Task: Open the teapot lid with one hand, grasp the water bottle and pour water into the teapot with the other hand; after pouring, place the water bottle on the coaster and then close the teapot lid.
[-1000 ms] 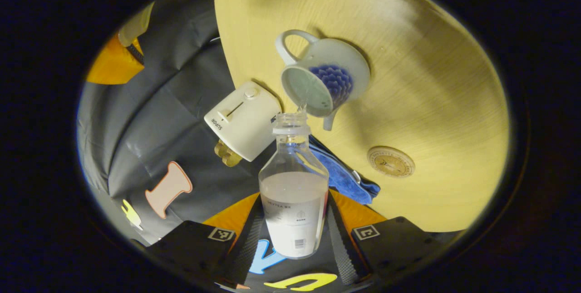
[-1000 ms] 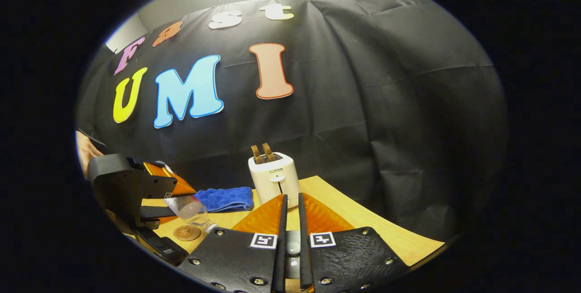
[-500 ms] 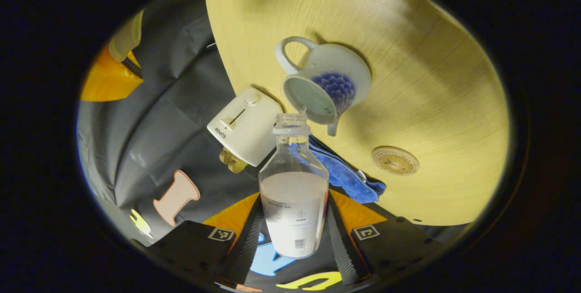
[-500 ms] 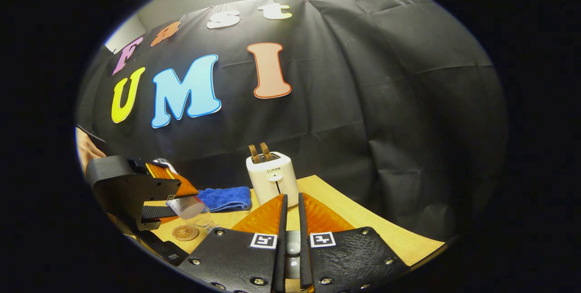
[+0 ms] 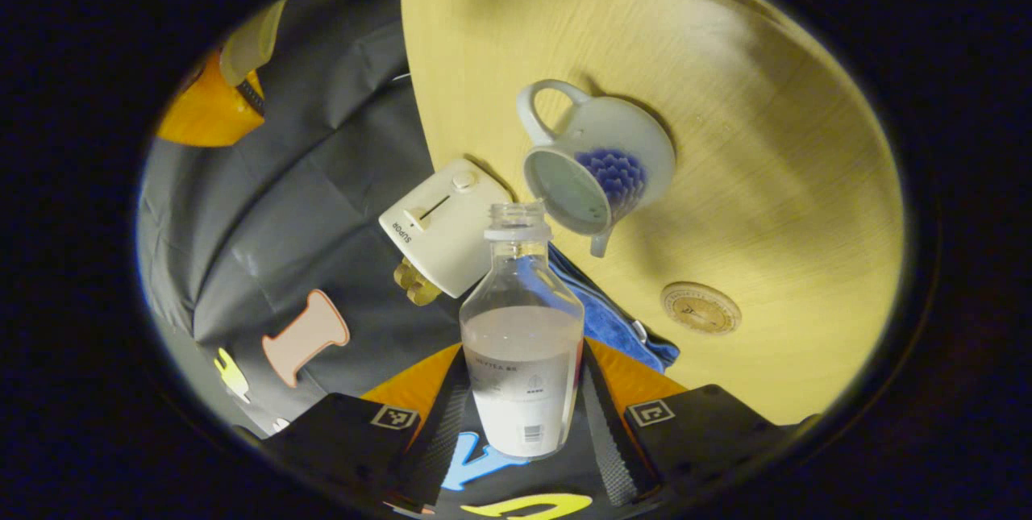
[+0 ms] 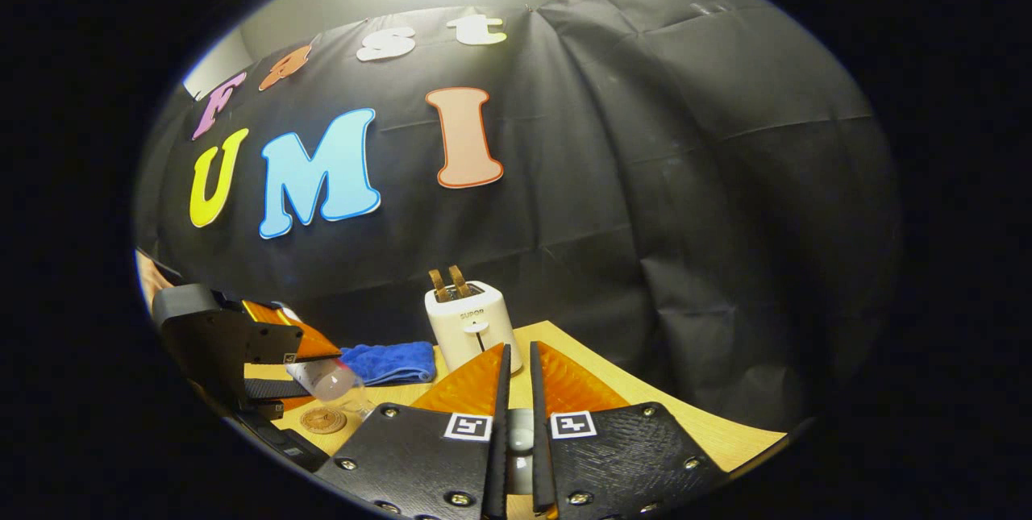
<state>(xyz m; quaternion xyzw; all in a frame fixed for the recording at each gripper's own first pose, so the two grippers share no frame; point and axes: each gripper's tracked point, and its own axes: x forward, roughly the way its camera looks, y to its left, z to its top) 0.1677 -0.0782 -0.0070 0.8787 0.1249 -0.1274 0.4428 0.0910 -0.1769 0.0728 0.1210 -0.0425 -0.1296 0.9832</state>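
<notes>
My left gripper [image 5: 522, 352] is shut on a clear water bottle [image 5: 522, 343], uncapped and partly full. Its mouth sits just left of the open white teapot [image 5: 601, 173] with the blue flower pattern, which stands lidless on the wooden table [image 5: 766, 101]. No stream shows between them. A round coaster [image 5: 700, 308] lies bare beyond the teapot's spout. In the right gripper view, my right gripper [image 6: 518, 351] pinches a small pale rounded piece, the teapot lid [image 6: 520, 441], deep between its fingers. The left gripper [image 6: 234, 343] holds the tilted bottle [image 6: 322, 379] above the coaster [image 6: 322, 421].
A white toaster [image 5: 439, 226] with toast in it stands at the table's back edge, also in the right gripper view as the toaster [image 6: 472, 326]. A blue cloth [image 5: 613, 318] lies beside it. The black cloth wall rises right behind the table.
The water stream into the teapot has stopped, and the bottle's mouth has drawn off to the left of the opening. The right gripper has lifted slightly, still holding the lid.
</notes>
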